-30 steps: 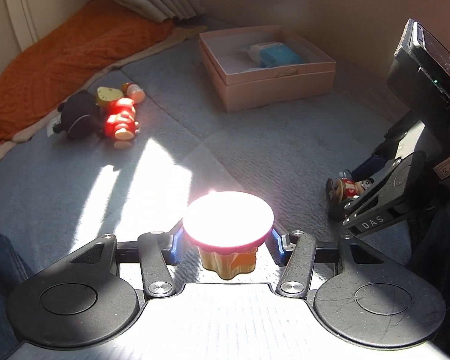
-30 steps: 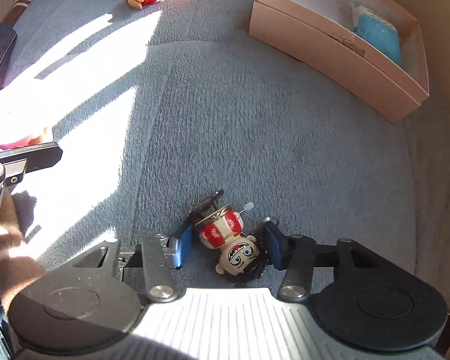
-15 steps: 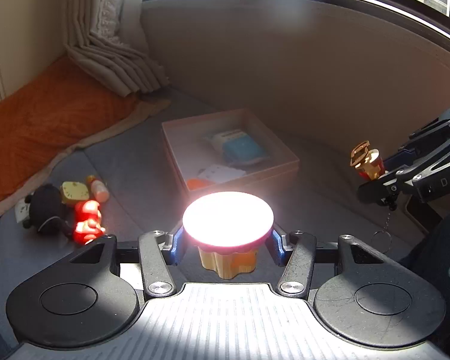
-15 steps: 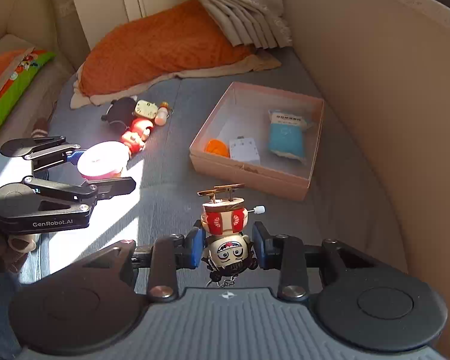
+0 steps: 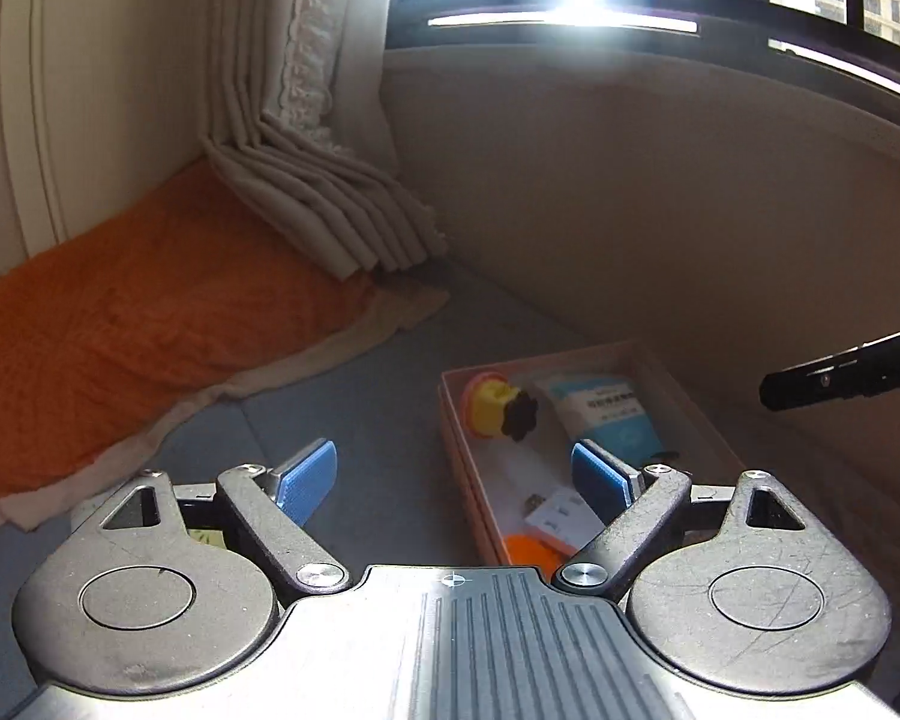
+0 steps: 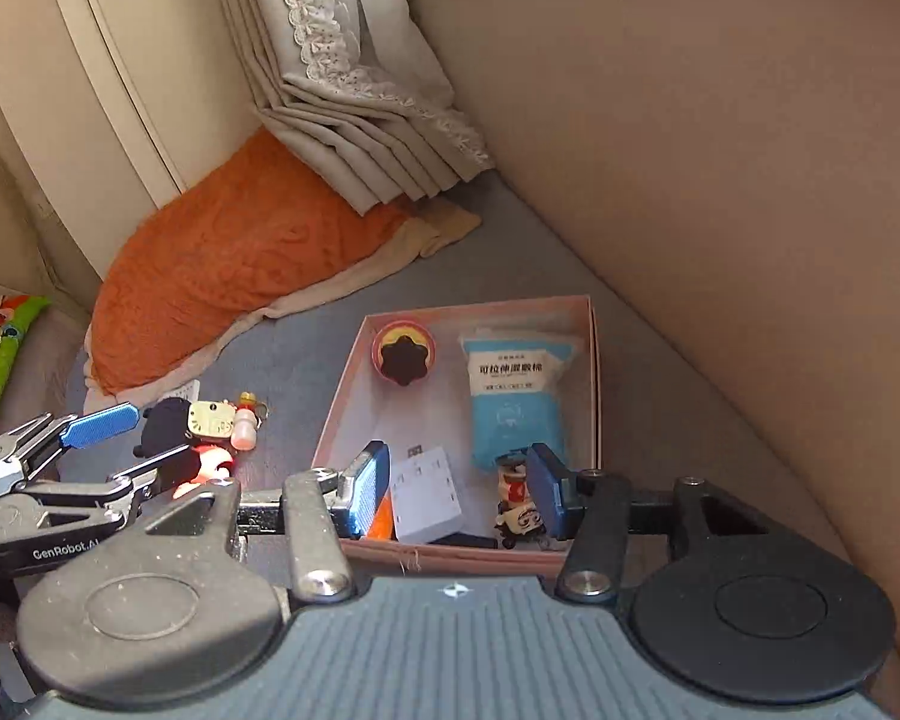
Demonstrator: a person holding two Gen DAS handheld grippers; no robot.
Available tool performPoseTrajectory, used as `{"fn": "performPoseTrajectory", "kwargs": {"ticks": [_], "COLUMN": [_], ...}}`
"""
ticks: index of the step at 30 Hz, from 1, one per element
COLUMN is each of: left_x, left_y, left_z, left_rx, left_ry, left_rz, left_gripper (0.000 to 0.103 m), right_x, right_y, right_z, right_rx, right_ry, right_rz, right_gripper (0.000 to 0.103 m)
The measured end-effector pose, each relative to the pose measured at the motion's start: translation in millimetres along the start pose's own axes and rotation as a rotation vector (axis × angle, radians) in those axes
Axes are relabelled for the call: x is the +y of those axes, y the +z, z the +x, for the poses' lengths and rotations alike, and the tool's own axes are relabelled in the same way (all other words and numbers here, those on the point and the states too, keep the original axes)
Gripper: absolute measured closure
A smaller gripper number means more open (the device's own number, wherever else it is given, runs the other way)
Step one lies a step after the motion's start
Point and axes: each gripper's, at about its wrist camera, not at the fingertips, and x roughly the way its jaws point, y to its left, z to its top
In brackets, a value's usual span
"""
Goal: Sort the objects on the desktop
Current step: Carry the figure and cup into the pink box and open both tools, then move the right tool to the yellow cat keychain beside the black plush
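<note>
The pink cardboard box (image 6: 594, 360) lies on the grey mat below both grippers. The pink-topped yellow toy (image 6: 402, 354) (image 5: 492, 408) rests on its side in the box's far left corner. My left gripper (image 5: 453, 474) (image 6: 132, 444) hangs over the box's left wall, its jaws opening with nothing between them. My right gripper (image 6: 456, 492) is over the near end of the box with its jaws opening. The wind-up doll (image 6: 516, 504) is low in the box beside the right pad, well apart from the left pad.
The box also holds a blue packet (image 6: 510, 396), a white card (image 6: 426, 492) and an orange piece (image 5: 528, 549). Left of it on the mat lie a black plush with a clock (image 6: 180, 420) and a red figure (image 6: 210, 462). An orange blanket (image 6: 240, 252), curtains and a padded wall surround the mat.
Both grippers rose and moved over the box. The left jaws spread and the pink-topped toy now lies in the box. The right jaws came off the doll, now down in the box.
</note>
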Motion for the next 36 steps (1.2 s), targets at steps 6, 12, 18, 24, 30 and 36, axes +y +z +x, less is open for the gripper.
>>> {"fn": "performPoseTrajectory", "kwargs": {"ticks": [6, 12, 18, 24, 30, 36], "left_x": [24.4, 64.9, 101.0, 90.6, 96.2, 93.7], "left_y": [-104.9, -139.3, -145.4, -145.2, -148.3, -146.8], "left_z": [-13.5, -22.5, -15.7, -14.8, -4.7, -9.1], "left_rx": [0.254, 0.285, 0.241, 0.226, 0.262, 0.265], "left_ry": [0.051, 0.199, 0.291, 0.217, 0.189, 0.132], "left_rz": [-0.036, -0.131, -0.294, -0.292, -0.347, -0.355], "left_gripper": [0.008, 0.006, 0.004, 0.003, 0.003, 0.003], "right_x": [22.4, 84.3, 168.9, 235.8, 242.8, 245.1], "right_y": [-53.1, -56.3, -23.6, 12.1, 14.9, -17.6], "right_z": [31.5, 45.5, 93.1, 195.5, 280.5, 247.6], "right_rx": [0.151, 0.144, 0.142, 0.150, 0.264, 0.338], "right_ry": [-0.045, -0.054, 0.048, 0.015, -0.013, 0.055], "right_rz": [-0.083, -0.255, -0.328, -0.341, -0.238, -0.441], "right_gripper": [0.052, 0.039, 0.042, 0.056, 0.078, 0.078]}}
